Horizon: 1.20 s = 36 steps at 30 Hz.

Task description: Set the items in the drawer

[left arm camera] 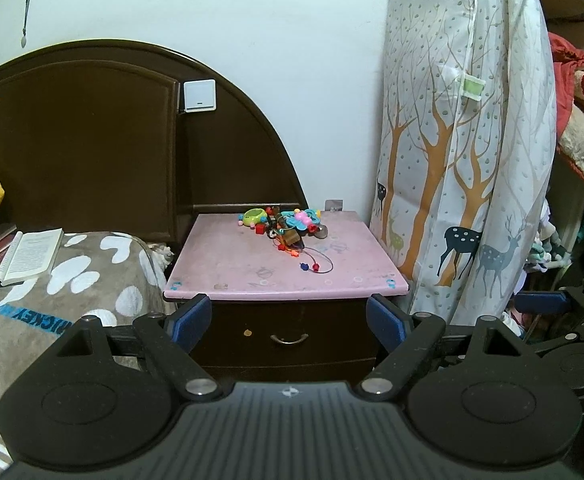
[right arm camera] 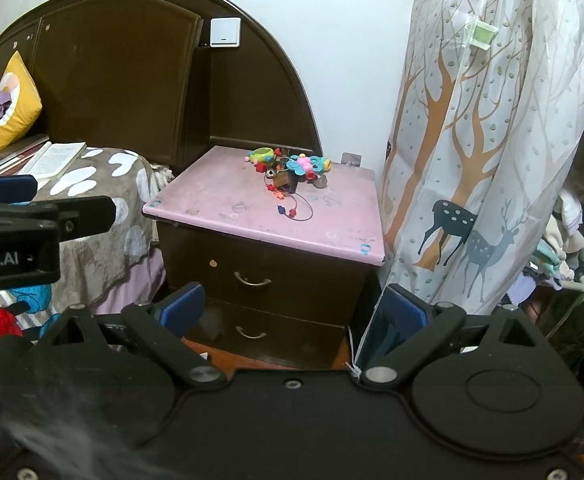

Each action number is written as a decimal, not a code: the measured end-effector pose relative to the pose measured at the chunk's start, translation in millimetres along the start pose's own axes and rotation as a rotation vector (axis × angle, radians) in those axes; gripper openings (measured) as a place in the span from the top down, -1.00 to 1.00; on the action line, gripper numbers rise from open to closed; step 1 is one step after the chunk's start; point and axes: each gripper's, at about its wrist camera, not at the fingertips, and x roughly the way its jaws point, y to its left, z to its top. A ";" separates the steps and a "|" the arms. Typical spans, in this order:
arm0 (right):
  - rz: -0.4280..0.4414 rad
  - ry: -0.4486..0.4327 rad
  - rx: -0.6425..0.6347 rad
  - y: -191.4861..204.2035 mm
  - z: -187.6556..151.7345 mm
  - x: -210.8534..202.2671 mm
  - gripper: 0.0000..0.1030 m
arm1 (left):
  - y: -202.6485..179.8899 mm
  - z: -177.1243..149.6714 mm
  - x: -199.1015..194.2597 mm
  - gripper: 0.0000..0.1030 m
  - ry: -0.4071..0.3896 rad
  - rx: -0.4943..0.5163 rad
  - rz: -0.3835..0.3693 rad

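Note:
A dark wooden nightstand with a pink top (left arm camera: pixel 227 264) (right arm camera: pixel 219 196) stands between the bed and a printed cover. A pile of small colourful toys and a beaded string (left arm camera: pixel 287 226) (right arm camera: pixel 287 168) lies at the back of the top. The upper drawer (left arm camera: pixel 289 338) (right arm camera: pixel 251 280) is closed, with a metal handle. A lower drawer (right arm camera: pixel 251 334) is closed too. My left gripper (left arm camera: pixel 287 318) is open and empty, in front of the upper drawer. My right gripper (right arm camera: pixel 296 312) is open and empty, further back and to the right.
A bed with a grey heart blanket (left arm camera: pixel 71 280) and an open book (left arm camera: pixel 31 256) lies left. A deer-print wardrobe cover (left arm camera: pixel 472 160) hangs close on the right, with clothes behind it. The left gripper's body (right arm camera: pixel 19 236) shows at the right wrist view's left edge.

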 end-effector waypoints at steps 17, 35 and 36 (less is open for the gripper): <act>0.007 0.007 -0.011 3.4 0.5 5.4 -0.88 | 0.8 -1.7 7.3 -0.64 -0.007 -0.005 0.002; 0.022 0.057 -0.005 -3.1 0.8 40.2 -0.88 | 5.9 -6.0 40.7 -0.64 -0.010 -0.022 0.005; 0.023 0.061 -0.007 -3.0 0.9 42.9 -0.88 | 6.4 -6.3 43.9 -0.64 -0.010 -0.024 0.003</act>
